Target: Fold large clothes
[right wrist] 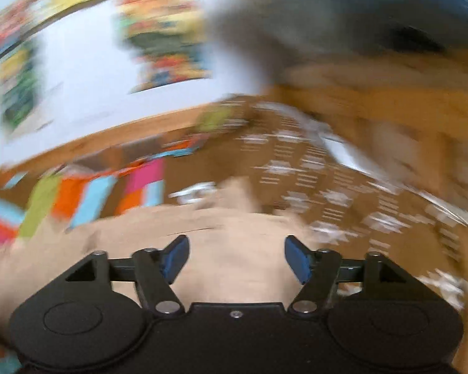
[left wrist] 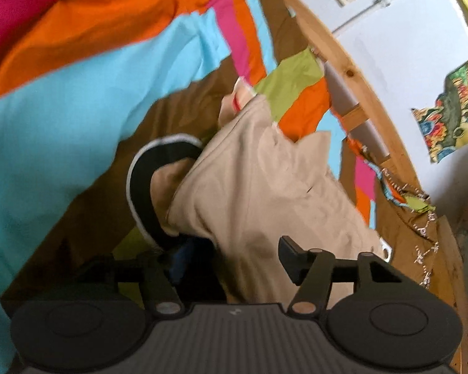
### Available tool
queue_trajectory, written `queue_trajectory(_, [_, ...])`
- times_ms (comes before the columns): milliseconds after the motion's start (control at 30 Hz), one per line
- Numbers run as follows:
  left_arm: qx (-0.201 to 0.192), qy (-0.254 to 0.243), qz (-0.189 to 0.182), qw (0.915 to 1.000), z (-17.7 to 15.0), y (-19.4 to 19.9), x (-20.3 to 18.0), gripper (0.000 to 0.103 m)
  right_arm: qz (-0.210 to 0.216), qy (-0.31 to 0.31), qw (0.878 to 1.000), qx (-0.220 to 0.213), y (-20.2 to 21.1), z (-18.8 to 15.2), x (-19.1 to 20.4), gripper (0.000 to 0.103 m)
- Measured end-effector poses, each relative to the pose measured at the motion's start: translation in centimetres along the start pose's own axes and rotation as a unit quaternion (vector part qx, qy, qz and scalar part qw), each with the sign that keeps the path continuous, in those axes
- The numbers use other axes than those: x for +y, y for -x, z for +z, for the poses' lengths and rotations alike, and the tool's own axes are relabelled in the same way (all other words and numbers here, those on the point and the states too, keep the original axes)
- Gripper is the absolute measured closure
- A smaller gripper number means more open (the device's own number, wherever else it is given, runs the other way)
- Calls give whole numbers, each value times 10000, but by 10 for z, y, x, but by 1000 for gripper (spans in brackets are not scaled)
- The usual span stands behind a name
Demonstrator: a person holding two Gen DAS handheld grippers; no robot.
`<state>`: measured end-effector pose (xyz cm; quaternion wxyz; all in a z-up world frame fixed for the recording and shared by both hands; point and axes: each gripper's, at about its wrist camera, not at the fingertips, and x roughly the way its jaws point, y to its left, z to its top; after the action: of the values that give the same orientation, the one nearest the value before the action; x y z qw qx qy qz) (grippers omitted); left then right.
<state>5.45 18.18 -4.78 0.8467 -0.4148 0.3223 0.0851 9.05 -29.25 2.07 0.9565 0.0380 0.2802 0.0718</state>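
Left fingers (left wrist: 291,260) spread wide; left one mostly hidden under beige garment (left wrist: 259,193), nothing visibly pinched. Garment bunched between them, running toward 12 o'clock over striped bedspread (left wrist: 87,78). Black collar (left wrist: 140,187) at 10 o'clock. Wooden frame (left wrist: 355,78) at 1 o'clock, white wall (left wrist: 405,46) beyond. Right view blurred. Right gripper (right wrist: 237,260) fingers parted, blue pads (right wrist: 296,263) bare, garment (right wrist: 234,258) under them at centre. Bedspread (right wrist: 87,199) at 10 o'clock.

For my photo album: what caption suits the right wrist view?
Open right claw hovering over a beige garment on a colourful bedspread.
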Motion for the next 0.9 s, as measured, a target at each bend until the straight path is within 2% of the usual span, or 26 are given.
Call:
queue_trajectory(133, [31,98,83,9999,0,-11,4,36,842,965,9914,283,-29,-16,52,26])
queue_trajectory(200, [0,31,148,9999,2,-14,0,37,966,1389,9851,316,-42,-24,72,26])
queue_trajectory(233, [-17,7,173,9998,2,-14,-1,40,941,1605,9821,313,-50,-28,81,26])
queue_trajectory(333, [-28,-180,104,9998,3,-13,-10,73,842,1971,9744,676,-78,-41,94,26])
queue_trajectory(433, [-165,-604,136,9979,3,-4,-26,94,829,2157,9707,663,-82,-52,95,26])
queue_trajectory(467, [-229,-680,67,9974,4,1,-32,99,820,2182,9702,653,-83,-53,95,26])
queue_trajectory(500, [-328,-725,-59,9968,4,7,-38,99,813,2176,9704,664,-84,-54,94,26])
queue_trajectory(533, [-435,-832,-193,9954,3,13,-47,100,810,2152,9708,679,-85,-54,94,26])
queue_trajectory(633, [-637,-1541,-618,9841,2,30,-93,101,865,1995,9735,707,-84,-55,89,25])
queue_trajectory(733, [-479,-2018,-1097,9721,2,34,-145,101,1072,1591,9791,679,-79,-49,78,26])
queue_trajectory(800, [-312,-2452,-1263,9607,-1,30,-183,101,1189,865,9868,683,-75,-36,62,35])
queue_trajectory(833, [-232,-2697,-1327,9535,-5,28,-202,101,1205,435,9893,697,-74,-27,53,44])
queue_trajectory(867, [-160,-2926,-1384,9460,-10,25,-219,101,1214,-45,9903,681,-71,-17,41,51])
queue_trajectory(900, [-42,-3164,-1468,9372,-17,23,-237,101,1219,-536,9891,622,-66,-6,27,54])
